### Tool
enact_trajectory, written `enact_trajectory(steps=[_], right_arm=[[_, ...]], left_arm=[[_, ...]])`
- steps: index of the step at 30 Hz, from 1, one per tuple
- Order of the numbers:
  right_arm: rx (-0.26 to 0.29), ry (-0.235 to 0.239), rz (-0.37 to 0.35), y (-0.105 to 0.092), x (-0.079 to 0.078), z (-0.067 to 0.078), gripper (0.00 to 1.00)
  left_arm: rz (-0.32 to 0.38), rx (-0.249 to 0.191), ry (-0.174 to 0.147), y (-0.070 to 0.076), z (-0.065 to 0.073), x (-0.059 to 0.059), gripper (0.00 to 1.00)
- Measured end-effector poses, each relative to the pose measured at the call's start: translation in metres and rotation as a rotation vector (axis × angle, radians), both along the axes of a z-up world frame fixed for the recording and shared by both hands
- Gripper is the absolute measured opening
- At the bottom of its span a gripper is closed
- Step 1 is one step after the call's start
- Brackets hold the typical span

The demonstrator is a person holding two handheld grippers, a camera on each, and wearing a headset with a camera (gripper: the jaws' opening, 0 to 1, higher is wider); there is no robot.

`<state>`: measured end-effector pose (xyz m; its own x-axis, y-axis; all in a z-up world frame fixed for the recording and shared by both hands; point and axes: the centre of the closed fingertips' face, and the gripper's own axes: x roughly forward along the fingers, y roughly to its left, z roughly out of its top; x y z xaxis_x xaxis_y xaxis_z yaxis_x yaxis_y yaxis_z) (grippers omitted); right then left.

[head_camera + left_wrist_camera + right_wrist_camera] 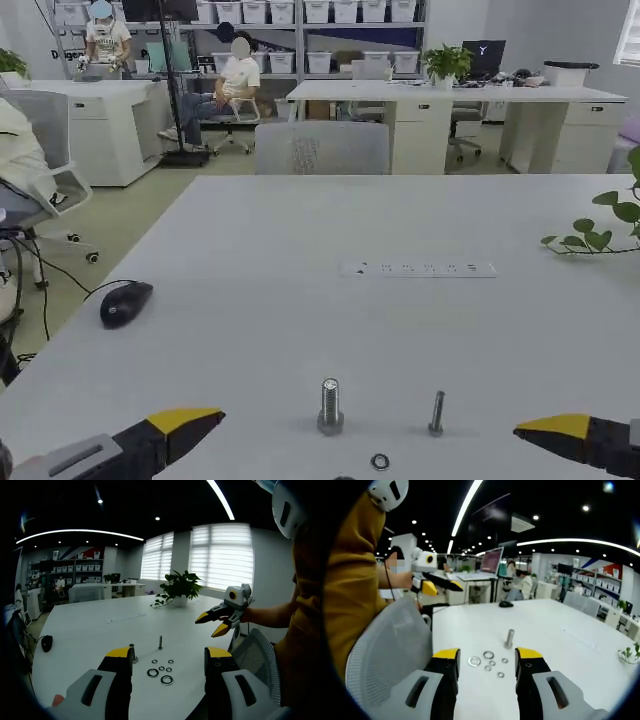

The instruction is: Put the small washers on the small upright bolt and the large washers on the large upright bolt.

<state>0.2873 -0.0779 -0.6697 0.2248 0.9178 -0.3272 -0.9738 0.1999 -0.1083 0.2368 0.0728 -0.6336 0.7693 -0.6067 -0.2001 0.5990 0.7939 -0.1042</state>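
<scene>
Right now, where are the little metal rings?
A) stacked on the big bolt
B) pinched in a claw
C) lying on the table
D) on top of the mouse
C: the washers lie flat on the table beside the large bolt and the small bolt, none on either.

White tabletop (pixel 300 260). Near its front edge a large bolt (pixel 330 406) and a small bolt (pixel 437 412) stand upright, apart. Loose washers (pixel 167 680) of two sizes lie flat just in front of them. A corded mouse (pixel 126 301) lies at left, a power strip (pixel 417 269) mid-table, and a potted plant (pixel 180 587) stands at right.
</scene>
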Motion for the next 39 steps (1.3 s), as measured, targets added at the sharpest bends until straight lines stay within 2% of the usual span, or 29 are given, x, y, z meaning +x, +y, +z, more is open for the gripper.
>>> enact_trajectory(steps=[39], right_arm=[[-0.03,0.006,0.017,-0.0012,0.0061,-0.0093,0.44]], left_arm=[[0.004,0.001,0.013,-0.0008,-0.0036,0.0043,0.57]])
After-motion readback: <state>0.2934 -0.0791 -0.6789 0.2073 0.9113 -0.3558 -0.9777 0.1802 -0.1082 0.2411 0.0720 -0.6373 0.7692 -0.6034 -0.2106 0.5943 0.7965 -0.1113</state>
